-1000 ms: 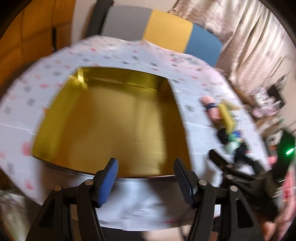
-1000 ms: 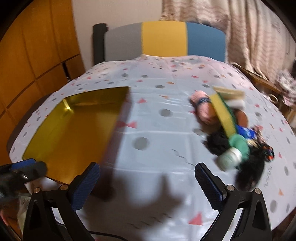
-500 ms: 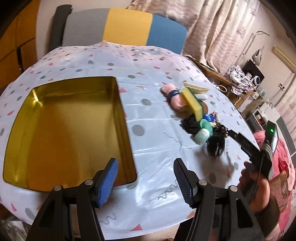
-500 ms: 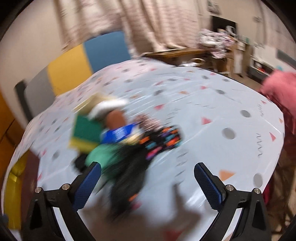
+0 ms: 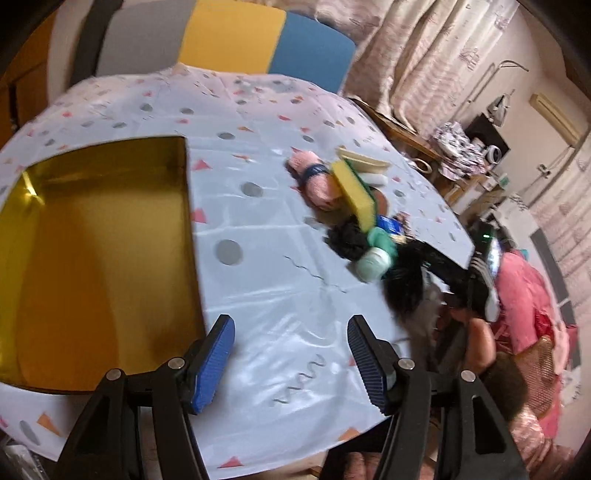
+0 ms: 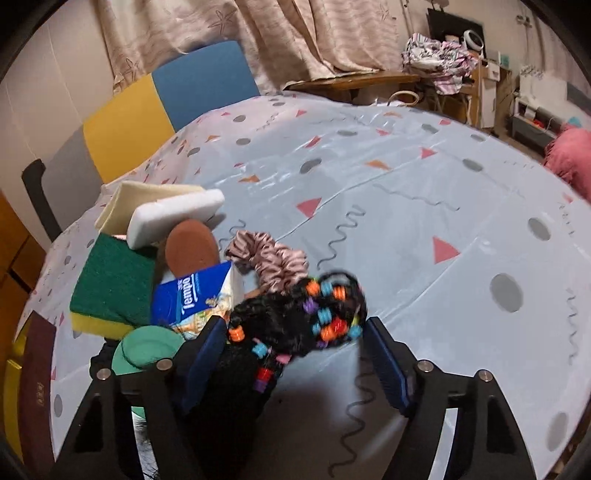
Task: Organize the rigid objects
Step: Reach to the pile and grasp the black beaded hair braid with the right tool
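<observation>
"Tempo" on blue tissue pack (image 6: 194, 299)

A round table under a glossy pale-blue cloth with dots and triangles (image 6: 406, 192) fills the room. Behind it stand a grey, yellow and blue panelled chair back (image 5: 229, 37), beige patterned curtains (image 6: 295, 33) and a cluttered wooden side table (image 6: 354, 79).

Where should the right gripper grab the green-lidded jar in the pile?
Hedged: grip the green-lidded jar across its body below the lid, coming from the open tablecloth side; it lies tipped, base outward, with the sponge and black hair piece crowding its other sides.

Mixed pile (image 6: 207, 280) on tablecloth; gold tray (image 5: 92, 236) well apart.
</observation>
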### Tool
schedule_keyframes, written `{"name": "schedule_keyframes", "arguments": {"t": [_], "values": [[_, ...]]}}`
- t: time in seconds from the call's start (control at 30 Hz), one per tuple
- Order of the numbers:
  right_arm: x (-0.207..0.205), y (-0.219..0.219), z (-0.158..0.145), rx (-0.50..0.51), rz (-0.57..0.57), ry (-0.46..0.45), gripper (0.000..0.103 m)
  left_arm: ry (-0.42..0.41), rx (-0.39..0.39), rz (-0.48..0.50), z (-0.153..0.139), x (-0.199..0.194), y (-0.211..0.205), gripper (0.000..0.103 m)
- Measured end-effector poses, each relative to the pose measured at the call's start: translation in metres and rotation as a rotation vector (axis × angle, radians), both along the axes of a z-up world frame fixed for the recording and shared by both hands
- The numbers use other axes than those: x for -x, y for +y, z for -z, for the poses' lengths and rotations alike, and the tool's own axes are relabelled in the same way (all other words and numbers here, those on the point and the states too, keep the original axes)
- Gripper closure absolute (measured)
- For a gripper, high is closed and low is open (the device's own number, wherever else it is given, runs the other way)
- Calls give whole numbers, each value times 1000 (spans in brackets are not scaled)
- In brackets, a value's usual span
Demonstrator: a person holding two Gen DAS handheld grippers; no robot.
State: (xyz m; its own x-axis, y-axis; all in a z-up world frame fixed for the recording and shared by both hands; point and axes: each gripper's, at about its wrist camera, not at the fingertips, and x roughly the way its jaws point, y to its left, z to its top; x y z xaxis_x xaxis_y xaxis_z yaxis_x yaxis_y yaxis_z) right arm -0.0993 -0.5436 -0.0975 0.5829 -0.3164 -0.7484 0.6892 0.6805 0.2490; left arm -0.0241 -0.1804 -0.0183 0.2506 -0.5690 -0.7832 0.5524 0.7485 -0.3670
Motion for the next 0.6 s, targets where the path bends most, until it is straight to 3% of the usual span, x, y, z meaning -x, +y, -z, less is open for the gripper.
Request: {"name": "schedule_keyframes", "arguments": {"t": [0.23,0.27,0.37,0.6], "values": [[8,4,3,16,-42,-43,39,-42,-48,62,5,6,-32,32],[10,5,2,17,-45,-44,44,-50,-55,74,6,6,-39,32],[16,8,1,33,-56,-49,73,-68,-70,103,7,6,-56,32],[42,12,3,67,19,-89,73,-112,-96,183,17,6,-107,32]]}}
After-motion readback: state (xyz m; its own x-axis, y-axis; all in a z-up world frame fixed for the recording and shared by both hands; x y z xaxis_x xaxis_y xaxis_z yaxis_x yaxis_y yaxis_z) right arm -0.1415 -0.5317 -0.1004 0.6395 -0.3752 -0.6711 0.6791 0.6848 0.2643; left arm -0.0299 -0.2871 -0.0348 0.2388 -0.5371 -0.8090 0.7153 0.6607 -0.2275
